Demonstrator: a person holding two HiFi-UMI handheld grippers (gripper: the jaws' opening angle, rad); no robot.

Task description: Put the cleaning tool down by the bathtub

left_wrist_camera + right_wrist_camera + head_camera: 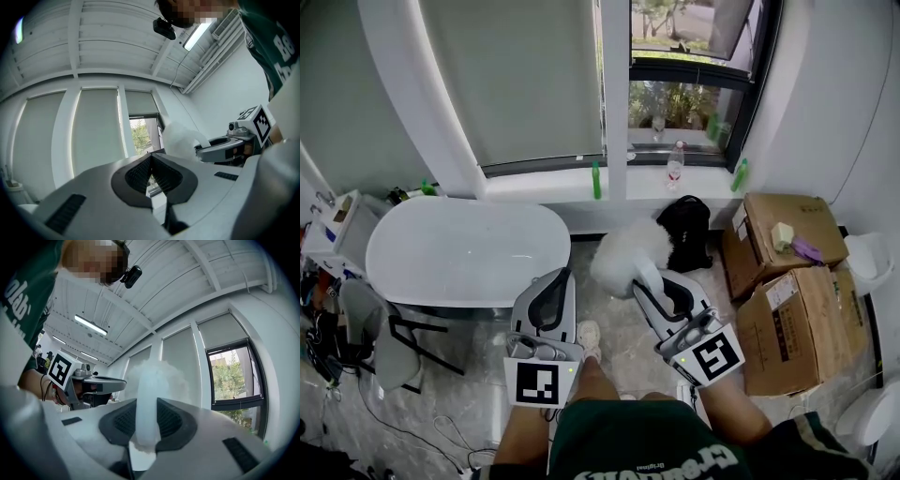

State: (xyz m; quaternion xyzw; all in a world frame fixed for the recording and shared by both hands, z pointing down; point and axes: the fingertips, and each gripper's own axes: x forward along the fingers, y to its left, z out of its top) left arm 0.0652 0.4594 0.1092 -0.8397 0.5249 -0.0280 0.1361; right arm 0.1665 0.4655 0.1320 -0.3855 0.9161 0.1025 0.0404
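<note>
Head view, looking steeply down: a white bathtub point(469, 251) sits at left, under a window w/ a drawn blind. The left gripper point(560, 276) points toward the tub's near right end. Its jaws are closed w/ nothing in them. The right gripper point(649, 281) is near it, clenched on the handle of a fluffy white duster point(623, 255). The duster's head shows just right of the tub's end, beside a black bag point(686, 230). Cardboard boxes point(787, 300) stand at far right. Bottles point(675, 167) line the windowsill.

Left gripper view: the jaws are pressed together & empty, w/ blinds & a strip of window beyond. At right, the right gripper point(201, 149) carries the duster point(180, 138).

Right gripper view: both pads grip the duster's pale handle point(147, 404), which stands upright btwn them w/ the fluffy head above. The left gripper point(117, 383) shows at left, level w/ it.
</note>
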